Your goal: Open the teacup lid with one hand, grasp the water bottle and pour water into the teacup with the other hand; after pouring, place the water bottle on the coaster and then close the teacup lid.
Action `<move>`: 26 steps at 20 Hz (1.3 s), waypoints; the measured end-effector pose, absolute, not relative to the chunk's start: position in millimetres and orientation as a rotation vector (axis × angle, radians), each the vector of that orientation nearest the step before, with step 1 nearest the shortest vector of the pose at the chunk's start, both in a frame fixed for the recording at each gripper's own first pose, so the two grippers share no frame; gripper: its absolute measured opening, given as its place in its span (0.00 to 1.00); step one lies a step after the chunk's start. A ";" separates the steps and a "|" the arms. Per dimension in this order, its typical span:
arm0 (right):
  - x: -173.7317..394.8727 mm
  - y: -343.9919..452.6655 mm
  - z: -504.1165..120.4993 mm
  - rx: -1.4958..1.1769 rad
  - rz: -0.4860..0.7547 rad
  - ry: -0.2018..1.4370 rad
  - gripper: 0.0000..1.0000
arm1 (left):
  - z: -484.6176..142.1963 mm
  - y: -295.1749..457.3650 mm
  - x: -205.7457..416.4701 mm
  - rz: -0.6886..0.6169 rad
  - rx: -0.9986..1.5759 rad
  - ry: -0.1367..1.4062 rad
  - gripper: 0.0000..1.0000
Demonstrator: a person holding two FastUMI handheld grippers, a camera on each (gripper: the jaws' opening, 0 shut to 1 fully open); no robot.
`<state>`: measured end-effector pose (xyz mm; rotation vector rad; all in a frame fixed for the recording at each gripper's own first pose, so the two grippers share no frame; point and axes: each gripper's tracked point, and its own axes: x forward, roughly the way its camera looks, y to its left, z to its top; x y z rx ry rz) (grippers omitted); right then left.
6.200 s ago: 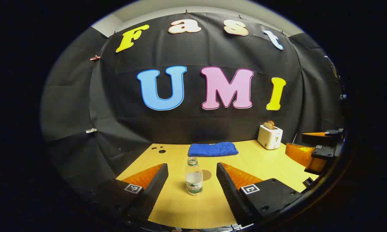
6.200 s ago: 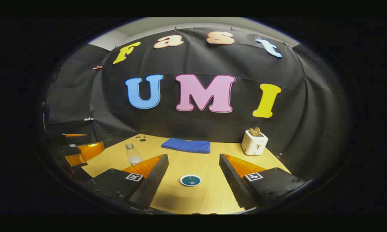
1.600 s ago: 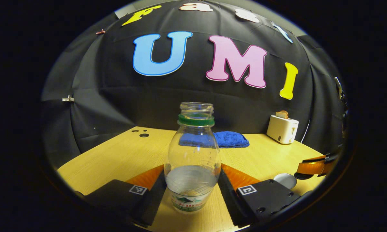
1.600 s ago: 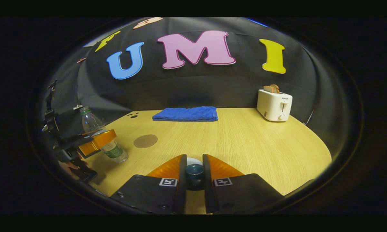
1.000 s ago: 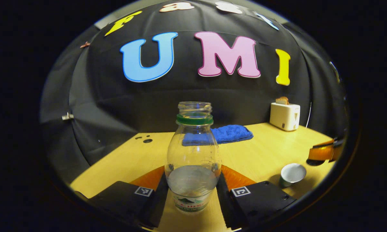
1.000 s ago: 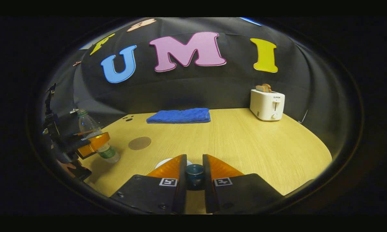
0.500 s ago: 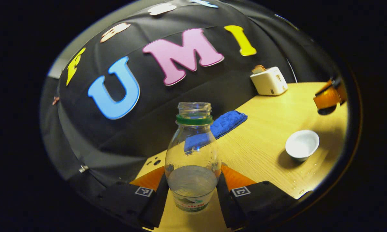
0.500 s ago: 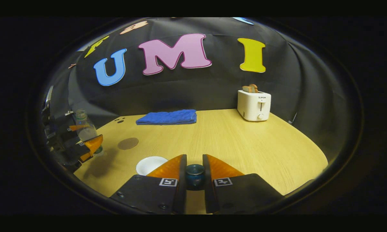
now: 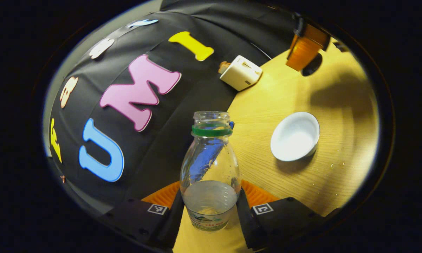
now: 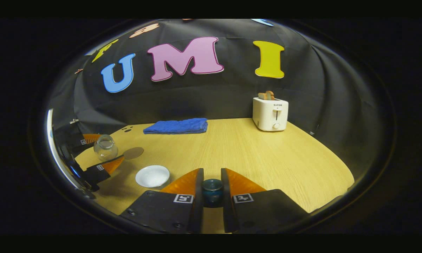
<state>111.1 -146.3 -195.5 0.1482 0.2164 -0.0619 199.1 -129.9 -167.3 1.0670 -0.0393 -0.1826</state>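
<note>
- Spanning both views: pale wood-grain bench, carrying everything listed below.
- White two-slot toaster with bread slices in it, at the far edge of the bench by the wall, right of centre in the right gripper view; also seen tilted in the left gripper view.
- Folded blue cloth towel lies flat at the far edge, well left of the toaster.
- Clear plastic water bottle with green neck ring, uncapped, partly filled. Left hand-held gripper is clamped on its lower body, a finger pressing each side. Left gripper view is rolled hard, so the bench runs steeply across it. In the right gripper view the bottle is tipped with its open mouth toward the camera, held above the bench at the left edge.
- White round teacup, lid off, sits on the bench to the right of the bottle mouth, apart from it; inside looks white, water level cannot be told. In the right gripper view it sits just left of the right tool's fingers.
- Right hand-held gripper is closed narrow on the dark teal teacup lid, knob pinched between both fingers, held beside the cup.
- Round brown coaster is flat on the bench, near the bottle, nothing on it.
</note>
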 end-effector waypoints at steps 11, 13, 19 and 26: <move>106.9 -167.2 -205.4 0.176 -0.072 0.222 0.26 | -192.9 -130.6 213.4 -0.198 1.326 0.016 0.73; 106.5 -167.2 -206.9 0.170 -0.065 0.227 0.26 | -196.9 -130.1 216.1 -0.203 1.357 0.023 0.73; 104.0 -166.5 -211.1 0.165 -0.043 0.234 0.22 | -204.2 -124.3 221.7 -0.201 1.482 0.050 0.75; 100.0 -174.8 -214.8 0.170 -0.047 0.239 0.26 | -198.1 -124.0 226.7 -0.194 1.589 0.032 0.74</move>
